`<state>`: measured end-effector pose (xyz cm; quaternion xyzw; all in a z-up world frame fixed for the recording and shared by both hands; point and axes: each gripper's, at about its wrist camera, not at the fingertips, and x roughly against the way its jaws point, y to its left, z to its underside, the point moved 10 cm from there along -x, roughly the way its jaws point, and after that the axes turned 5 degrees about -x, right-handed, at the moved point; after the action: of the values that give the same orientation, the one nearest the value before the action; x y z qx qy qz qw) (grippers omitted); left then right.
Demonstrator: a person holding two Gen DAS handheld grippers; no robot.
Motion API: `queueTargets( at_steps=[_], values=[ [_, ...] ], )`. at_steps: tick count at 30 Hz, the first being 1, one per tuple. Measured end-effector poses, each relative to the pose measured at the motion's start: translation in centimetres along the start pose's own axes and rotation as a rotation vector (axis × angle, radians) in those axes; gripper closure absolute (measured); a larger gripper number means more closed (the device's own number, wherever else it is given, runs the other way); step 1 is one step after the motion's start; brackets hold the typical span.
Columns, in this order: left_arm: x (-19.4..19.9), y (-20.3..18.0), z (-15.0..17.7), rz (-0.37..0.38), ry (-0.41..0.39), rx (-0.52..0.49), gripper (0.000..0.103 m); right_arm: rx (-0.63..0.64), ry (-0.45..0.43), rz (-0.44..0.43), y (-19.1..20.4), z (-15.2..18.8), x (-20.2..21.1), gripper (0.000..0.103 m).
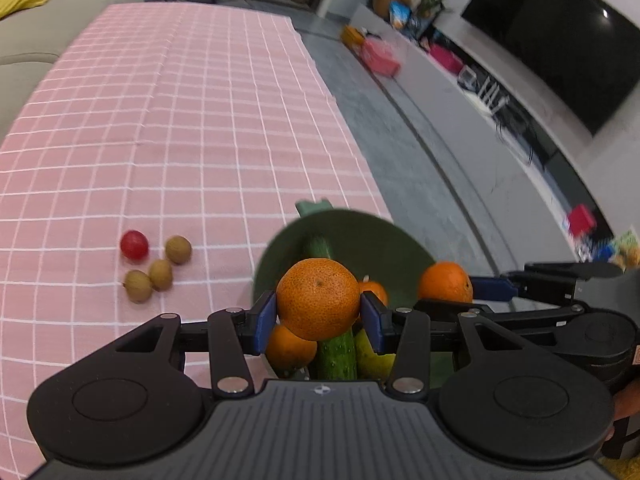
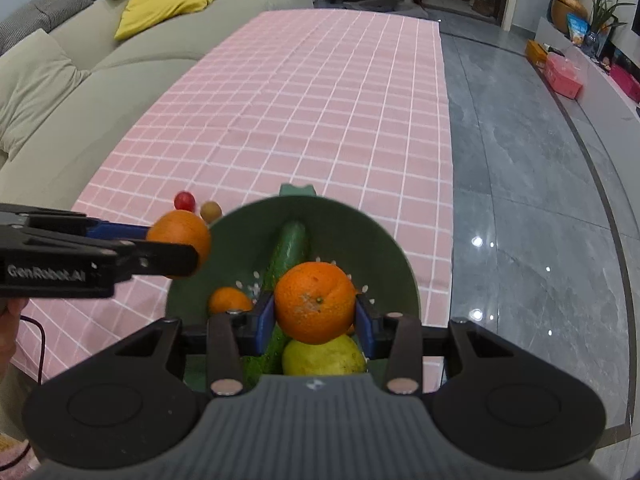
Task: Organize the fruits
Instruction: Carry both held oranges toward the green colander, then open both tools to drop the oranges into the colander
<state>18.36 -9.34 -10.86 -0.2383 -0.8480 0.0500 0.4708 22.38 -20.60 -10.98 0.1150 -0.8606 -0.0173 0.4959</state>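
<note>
Between my left fingers: my left gripper (image 1: 319, 316) is closed partway on an orange (image 1: 318, 299), the blue pads (image 1: 266, 320) pressing its two sides, the fruit bulging above and below them.
Between my right fingers: my right gripper (image 2: 315, 316) holds a second orange (image 2: 315, 307) the same way, pinched at its widest part.
Below both grippers: the green bowl (image 2: 384, 256) sits under the fingers, with a cucumber (image 2: 290, 250), a small orange (image 2: 229, 300) and a yellow-green fruit (image 2: 324, 356) inside.
Left of my left gripper: a red cherry tomato (image 1: 134, 244) and three brown longans (image 1: 160, 274) lie together on the pink checked cloth (image 1: 180, 120), well apart from the bowl.
Step in hand: I judge that both oranges are being carried over the bowl; whether they go in or come out, I cannot tell.
Doing it well: I keep each squeeze even and light, since the peel is soft and round fruit can roll out of flat pads.
Spacing: my two grippers are near each other, so I move one at a time to avoid knocking them together.
Setting down: I lower until the orange rests on something before widening the fingers, picking a gap beside the cucumber so nothing rolls.
Risk: the bowl stands near the cloth's edge by the floor; a dropped orange could bounce off.
</note>
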Motion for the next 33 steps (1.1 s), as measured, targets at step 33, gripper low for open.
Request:
queueTargets(
  at_steps=[33],
  values=[
    [-4.4, 0.1, 0.6, -0.042, 0.119, -0.101, 0.051, 0.081, 0.040, -0.077, -1.5, -1.8, -9.0, 0.063]
  ],
)
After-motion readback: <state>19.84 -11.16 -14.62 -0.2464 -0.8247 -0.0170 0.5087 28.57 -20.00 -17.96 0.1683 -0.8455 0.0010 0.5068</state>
